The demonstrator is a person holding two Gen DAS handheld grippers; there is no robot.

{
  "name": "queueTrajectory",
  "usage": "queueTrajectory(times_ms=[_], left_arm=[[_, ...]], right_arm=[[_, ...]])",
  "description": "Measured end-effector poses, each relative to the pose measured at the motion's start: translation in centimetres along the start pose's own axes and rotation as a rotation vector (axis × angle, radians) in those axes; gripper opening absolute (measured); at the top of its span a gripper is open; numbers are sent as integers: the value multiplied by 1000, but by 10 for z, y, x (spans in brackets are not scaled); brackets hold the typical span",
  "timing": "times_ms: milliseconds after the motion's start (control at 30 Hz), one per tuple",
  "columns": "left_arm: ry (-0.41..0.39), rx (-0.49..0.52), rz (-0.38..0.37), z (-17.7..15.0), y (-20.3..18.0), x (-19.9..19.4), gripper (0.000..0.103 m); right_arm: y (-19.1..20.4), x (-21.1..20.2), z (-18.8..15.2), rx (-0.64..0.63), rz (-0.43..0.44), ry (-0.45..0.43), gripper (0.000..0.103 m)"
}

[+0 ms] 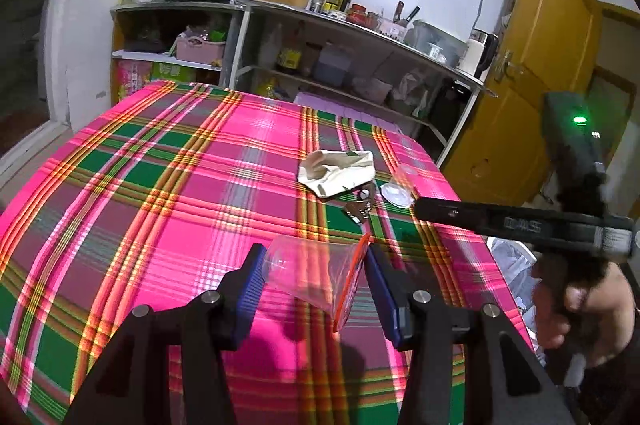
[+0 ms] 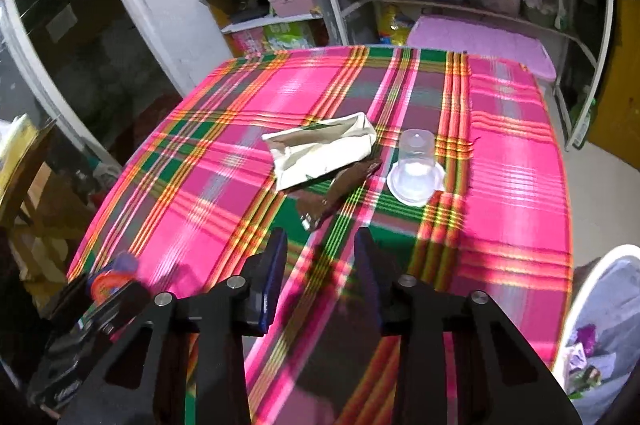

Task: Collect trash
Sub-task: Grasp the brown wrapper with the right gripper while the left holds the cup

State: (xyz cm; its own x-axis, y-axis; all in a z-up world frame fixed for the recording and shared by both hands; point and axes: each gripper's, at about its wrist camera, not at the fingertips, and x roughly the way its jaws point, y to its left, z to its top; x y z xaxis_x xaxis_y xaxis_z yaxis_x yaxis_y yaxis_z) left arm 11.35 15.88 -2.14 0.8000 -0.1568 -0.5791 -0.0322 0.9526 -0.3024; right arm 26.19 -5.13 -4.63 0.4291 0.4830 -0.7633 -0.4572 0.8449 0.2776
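My left gripper (image 1: pixel 316 277) is shut on a clear plastic cup with an orange-red lid (image 1: pixel 320 275), held sideways above the plaid tablecloth (image 1: pixel 160 193). Its orange lid (image 2: pixel 106 281) also shows at the lower left of the right wrist view. Further back on the table lie a crumpled white carton (image 2: pixel 324 149), a brown wrapper (image 2: pixel 340 189) and an upturned clear cup (image 2: pixel 416 169). My right gripper (image 2: pixel 320 257) hovers just in front of the wrapper, open with nothing between its fingers. A hand (image 1: pixel 580 305) holds that gripper at the table's right edge.
A white bin (image 2: pixel 592 265) with several wrappers inside stands beside the table's right edge. Metal shelves (image 1: pixel 360 25) with bottles, pots and boxes line the far wall. A purple stool (image 2: pixel 480 41) sits behind the table and a yellow door (image 1: pixel 540 65) is at the right.
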Motion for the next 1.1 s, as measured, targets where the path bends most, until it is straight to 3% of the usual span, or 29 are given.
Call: queueTrajectory(times_ms=[333, 500, 667, 1100], left_arm=[[9, -36, -10, -2, 20, 9, 50], [16, -44, -15, -2, 25, 13, 50], [15, -40, -11, -2, 24, 13, 50], [6, 10, -8, -4, -12, -6, 50]], right_arm=[[-16, 46, 25, 99, -11, 35, 33], [-19, 53, 25, 99, -37, 39, 21], [-15, 39, 16, 74, -36, 30, 16], [-17, -27, -38, 51, 11, -18, 16]])
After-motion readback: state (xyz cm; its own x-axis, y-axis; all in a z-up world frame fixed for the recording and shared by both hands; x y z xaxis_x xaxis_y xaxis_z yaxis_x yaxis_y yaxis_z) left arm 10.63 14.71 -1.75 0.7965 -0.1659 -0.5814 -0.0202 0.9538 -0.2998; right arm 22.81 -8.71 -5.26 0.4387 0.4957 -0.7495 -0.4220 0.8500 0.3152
